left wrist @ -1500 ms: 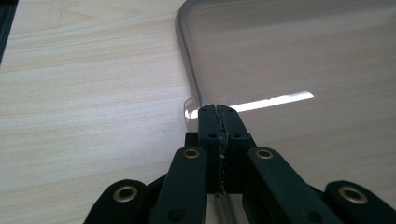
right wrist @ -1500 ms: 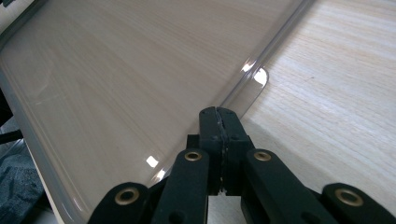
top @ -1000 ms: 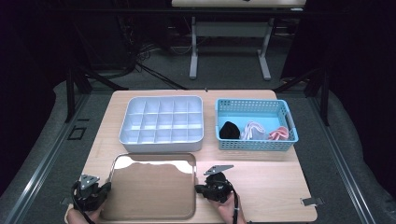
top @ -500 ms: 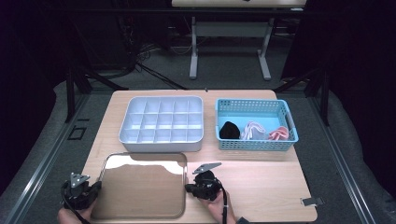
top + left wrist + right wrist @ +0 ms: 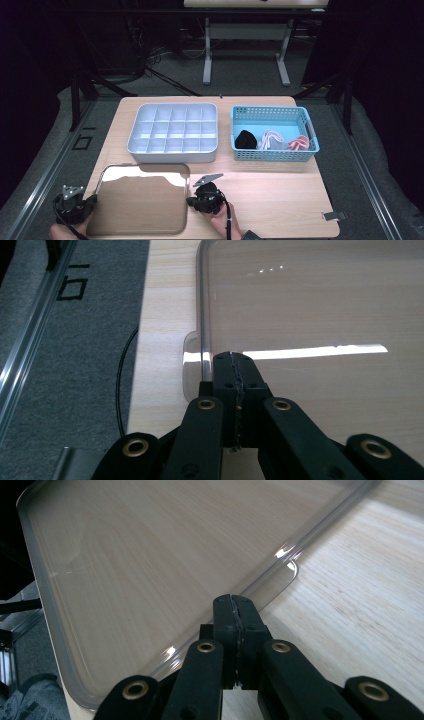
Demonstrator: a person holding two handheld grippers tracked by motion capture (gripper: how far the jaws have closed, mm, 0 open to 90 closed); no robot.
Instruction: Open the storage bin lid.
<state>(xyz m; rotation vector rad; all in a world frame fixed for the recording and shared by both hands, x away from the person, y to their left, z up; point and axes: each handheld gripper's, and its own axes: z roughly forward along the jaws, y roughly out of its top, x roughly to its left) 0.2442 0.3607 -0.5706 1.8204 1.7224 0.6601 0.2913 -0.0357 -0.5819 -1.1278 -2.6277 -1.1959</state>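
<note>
- The clear lid (image 5: 137, 205) is the landmark: a see-through plastic cover with rounded corners, lying at the near left of the wooden table (image 5: 280, 200), its near edge close to the table's front edge.
- At the lid's left rim, the left gripper (image 5: 232, 365) has its jaws pressed together on the lid's edge beside a small side tab; from above, this gripper (image 5: 75, 202) sits just off the table's near left corner.
- At the lid's right rim, the right gripper (image 5: 232, 607) is likewise pinching the raised edge near a small tab, jaws closed tight on the thin plastic; from above it (image 5: 205, 196) sits just right of the lid.
- My judgement: the step in hand is carrying the lid with both grippers, one on each side.
- Just beyond the lid's far edge stands the white compartment box (image 5: 172, 132), its grid of cells showing no contents.
- Beyond and to the right of the lid is the blue basket (image 5: 272, 112), holding a black item (image 5: 245, 140) and two pale, reddish bundles.
- Next move, as I judge it: keep both pinches level and equal so the flexible lid does not twist or slip, then set it down square wherever it belongs, most likely on the box.
</note>
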